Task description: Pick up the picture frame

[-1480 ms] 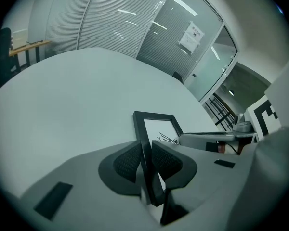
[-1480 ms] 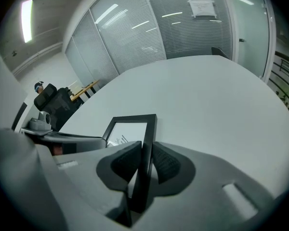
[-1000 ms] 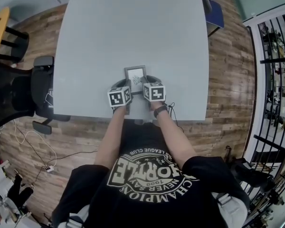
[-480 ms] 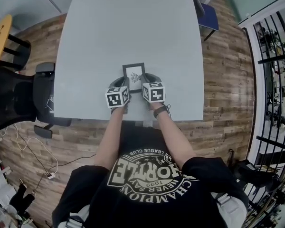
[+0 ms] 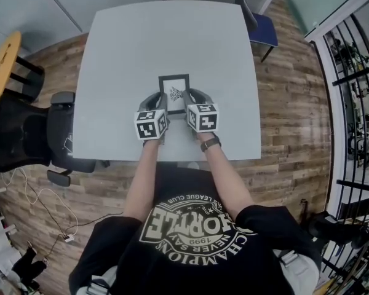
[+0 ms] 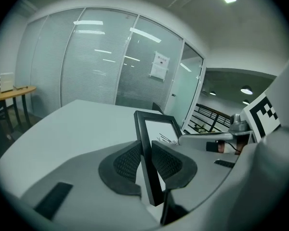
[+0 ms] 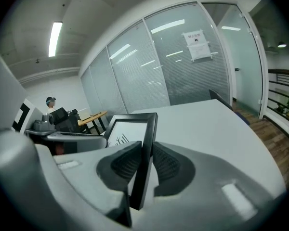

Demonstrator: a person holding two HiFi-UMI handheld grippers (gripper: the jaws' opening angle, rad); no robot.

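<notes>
A small black picture frame (image 5: 174, 93) with a white print hangs above the grey table (image 5: 129, 48), held between both grippers. My left gripper (image 5: 161, 106) is shut on the frame's left edge (image 6: 147, 162), its ribbed pads (image 6: 127, 161) pressing either side. On the opposite side, my right gripper (image 5: 189, 105) is shut on the frame's right edge (image 7: 143, 162). The frame (image 7: 130, 129) tilts up, face toward me. In each gripper view the other gripper shows beyond the frame.
The grey table has a black office chair (image 5: 24, 134) at its left and a blue chair (image 5: 258, 23) at the far right corner. A yellow table (image 5: 3, 60) stands at far left. A black railing (image 5: 357, 103) runs along the right. Glass walls (image 6: 96, 66) lie beyond.
Both grippers have risen together with the frame, lifting it off the table. The frame's face has tipped up toward me.
</notes>
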